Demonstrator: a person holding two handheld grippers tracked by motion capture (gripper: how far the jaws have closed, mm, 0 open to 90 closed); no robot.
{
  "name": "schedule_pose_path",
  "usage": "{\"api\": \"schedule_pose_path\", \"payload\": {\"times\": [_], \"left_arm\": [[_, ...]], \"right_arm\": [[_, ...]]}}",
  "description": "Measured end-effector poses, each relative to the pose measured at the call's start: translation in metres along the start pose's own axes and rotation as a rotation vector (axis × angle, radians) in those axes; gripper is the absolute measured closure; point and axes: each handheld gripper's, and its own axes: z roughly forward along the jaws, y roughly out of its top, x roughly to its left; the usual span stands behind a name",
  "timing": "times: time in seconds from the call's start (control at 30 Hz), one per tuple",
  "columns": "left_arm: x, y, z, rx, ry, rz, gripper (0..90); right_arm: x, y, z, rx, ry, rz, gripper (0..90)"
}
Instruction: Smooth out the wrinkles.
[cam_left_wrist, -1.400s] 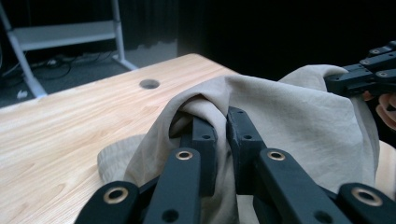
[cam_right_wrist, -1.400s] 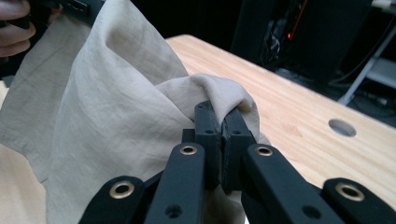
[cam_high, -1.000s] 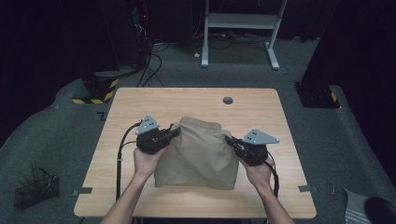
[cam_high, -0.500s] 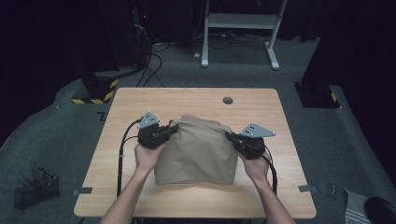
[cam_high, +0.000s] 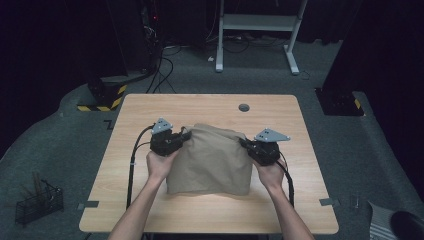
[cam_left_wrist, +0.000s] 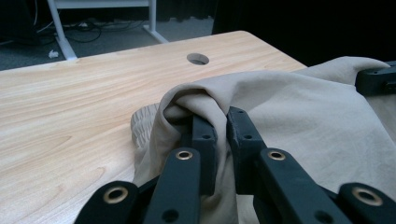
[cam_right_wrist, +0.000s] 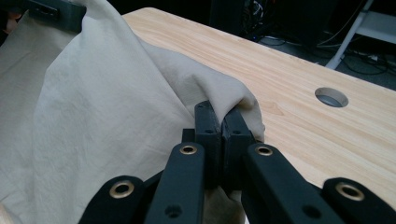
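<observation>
My left claw (cam_high: 186, 135) and right claw (cam_high: 245, 143) each clench a far corner of the tan cloth (cam_high: 212, 160), holding it lifted over the table (cam_high: 140, 107) so I can fold it.

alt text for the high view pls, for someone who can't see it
A person's two hands each hold a black gripper, the left gripper and right gripper both clamped on opposite far corners of a folded beige cloth lying on a light wooden table. Dark floor, cables and a white frame lie beyond.
</observation>
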Motion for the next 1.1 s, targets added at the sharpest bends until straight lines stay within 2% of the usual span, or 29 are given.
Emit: {"api": "schedule_pose_path", "payload": {"times": [0.2,0.23,0.3,0.43,0.53,0.6,0.67,0.73,0.77,0.83,0.93,1.1], "left_arm": [[-0.011,0.002,-0.014,-0.023,-0.006,0.040,82.8],[-0.016,0.003,-0.020,-0.039,-0.011,0.056,82.8],[-0.028,0.003,-0.035,-0.073,-0.024,0.090,82.8],[-0.052,0.006,-0.067,-0.143,-0.057,0.123,82.9],[-0.071,0.013,-0.091,-0.187,-0.072,0.167,82.9],[-0.079,0.019,-0.100,-0.202,-0.079,0.187,82.9],[-0.079,0.026,-0.100,-0.213,-0.091,0.181,82.9],[-0.072,0.031,-0.091,-0.201,-0.087,0.154,82.9],[-0.063,0.032,-0.081,-0.179,-0.095,0.114,82.9],[-0.051,0.030,-0.063,-0.133,-0.084,0.079,82.9],[-0.039,0.021,-0.043,-0.071,-0.075,0.042,82.9],[-0.020,0.012,-0.018,-0.009,-0.053,-0.003,82.8]], "right_arm": [[0.007,-0.001,-0.010,-0.017,-0.005,-0.026,88.1],[0.008,-0.001,-0.013,-0.022,-0.007,-0.032,88.1],[0.015,-0.001,-0.025,-0.051,-0.002,-0.043,88.0],[0.041,-0.001,-0.066,-0.142,0.016,-0.101,88.1],[0.055,0.004,-0.091,-0.195,0.015,-0.143,88.1],[0.060,0.009,-0.104,-0.226,0.019,-0.155,88.1],[0.061,0.015,-0.110,-0.246,0.026,-0.154,88.1],[0.056,0.021,-0.106,-0.239,0.022,-0.151,88.1],[0.053,0.023,-0.101,-0.230,0.023,-0.141,88.0],[0.040,0.024,-0.082,-0.187,0.028,-0.109,88.1],[0.025,0.017,-0.055,-0.117,0.031,-0.063,88.1],[0.005,0.001,-0.023,-0.029,0.029,0.011,88.1]]}}
